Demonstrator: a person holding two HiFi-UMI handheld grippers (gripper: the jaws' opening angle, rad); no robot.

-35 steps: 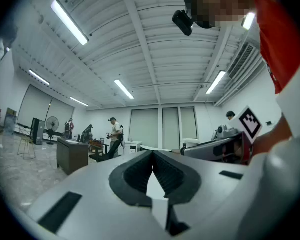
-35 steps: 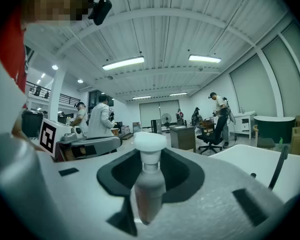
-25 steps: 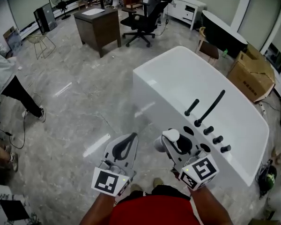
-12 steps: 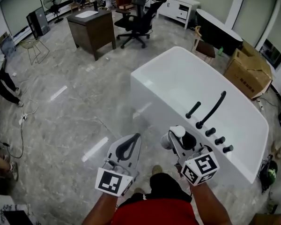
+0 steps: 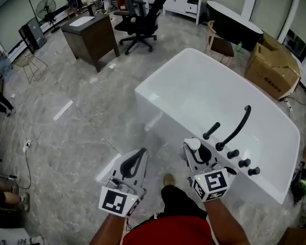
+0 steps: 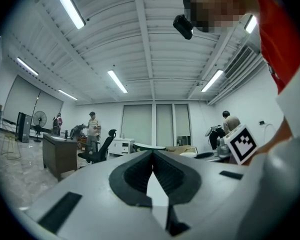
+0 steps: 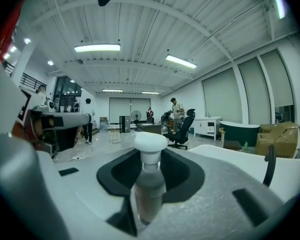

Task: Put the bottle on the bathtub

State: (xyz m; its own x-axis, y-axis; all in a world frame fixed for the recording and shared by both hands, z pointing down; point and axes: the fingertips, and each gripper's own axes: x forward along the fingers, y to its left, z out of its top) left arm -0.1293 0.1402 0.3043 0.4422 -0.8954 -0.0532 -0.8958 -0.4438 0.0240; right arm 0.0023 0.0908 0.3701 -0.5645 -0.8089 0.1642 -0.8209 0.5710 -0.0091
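Right fingers point(image 7: 121, 172): clamped on the neck of the bottle point(image 7: 149, 183), which stands upright between them, white cap up.
Left fingers point(image 6: 134, 176): pressed together, nothing between them.
Right gripper point(image 5: 196, 154): I hold it at the near edge of the bathtub point(image 5: 154, 112), just beside the black spout point(image 5: 235, 128) and knobs point(image 5: 243, 163).
Left gripper point(image 5: 134, 161): over the floor point(image 5: 81, 131), apart from the bathtub.
Bottle height: probably above the rim and not touching; the head view is too steep to be sure.
Step in hand: I should lower it onto flat rim clear of the knobs, base level, then part the fingers.
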